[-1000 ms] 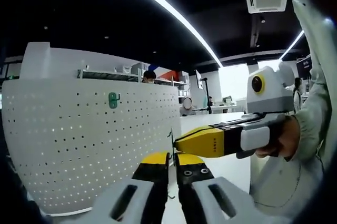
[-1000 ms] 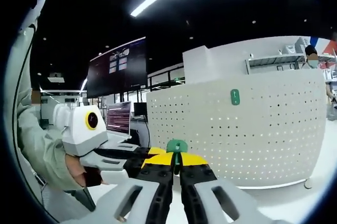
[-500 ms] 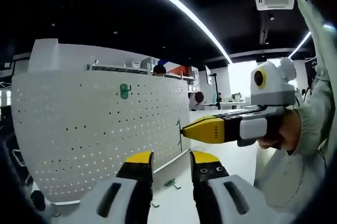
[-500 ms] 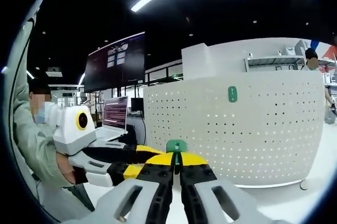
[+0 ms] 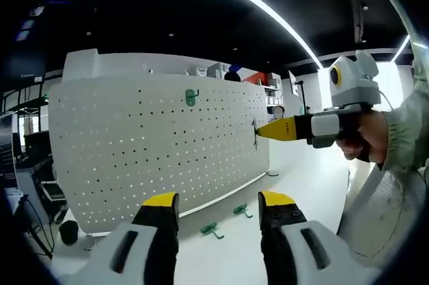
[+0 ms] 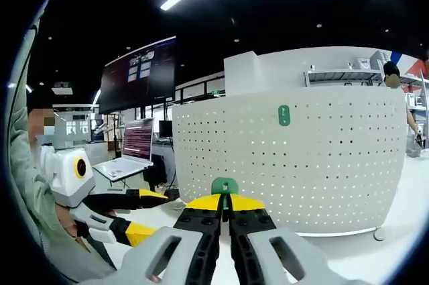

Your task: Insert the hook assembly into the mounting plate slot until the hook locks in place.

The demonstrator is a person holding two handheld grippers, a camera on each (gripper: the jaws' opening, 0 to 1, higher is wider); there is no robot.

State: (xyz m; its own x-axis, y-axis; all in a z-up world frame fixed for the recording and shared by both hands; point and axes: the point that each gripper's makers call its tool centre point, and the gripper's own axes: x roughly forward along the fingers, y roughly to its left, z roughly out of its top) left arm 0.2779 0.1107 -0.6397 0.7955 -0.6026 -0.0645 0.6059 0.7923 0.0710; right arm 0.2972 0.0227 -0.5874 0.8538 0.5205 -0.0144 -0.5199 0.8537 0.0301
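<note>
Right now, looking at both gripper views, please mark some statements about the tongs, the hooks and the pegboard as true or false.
1. The right tongs are shut on a green hook. True.
2. The left tongs are shut on a hook. False: their jaws stand apart with nothing between them.
3. A green hook already hangs on the white pegboard. True: one hung hook sits near the top edge.
4. The table in front of the pegboard carries no hooks. False: two loose green hooks lie there.
5. The pegboard lies flat on the table. False: it stands upright.
</note>
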